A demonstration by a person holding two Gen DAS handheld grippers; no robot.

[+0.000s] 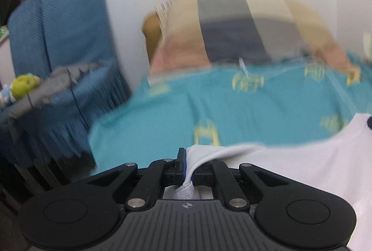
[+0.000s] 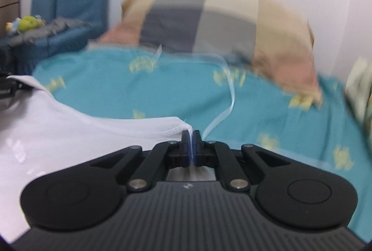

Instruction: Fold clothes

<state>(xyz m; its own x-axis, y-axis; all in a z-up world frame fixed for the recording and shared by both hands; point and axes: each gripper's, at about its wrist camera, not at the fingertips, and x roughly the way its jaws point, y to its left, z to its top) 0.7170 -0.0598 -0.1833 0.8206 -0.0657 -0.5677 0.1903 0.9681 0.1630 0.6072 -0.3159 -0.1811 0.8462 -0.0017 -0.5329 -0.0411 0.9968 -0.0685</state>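
Both pairs of blue-padded jaws are clamped on the hemmed edge of a smooth white garment (image 2: 58, 134): the left gripper (image 1: 189, 172) pinches a bunched corner, the right gripper (image 2: 191, 146) a thin fold. The cloth stretches between them over a teal bedsheet (image 1: 232, 111) printed with yellow shapes. Beyond lies a blurred striped pillow (image 1: 227, 30) against the wall.

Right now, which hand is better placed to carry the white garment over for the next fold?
Neither clearly: the left gripper and the right gripper are each shut on an edge of the white garment, stretched between them over the teal sheet. Probably both together.
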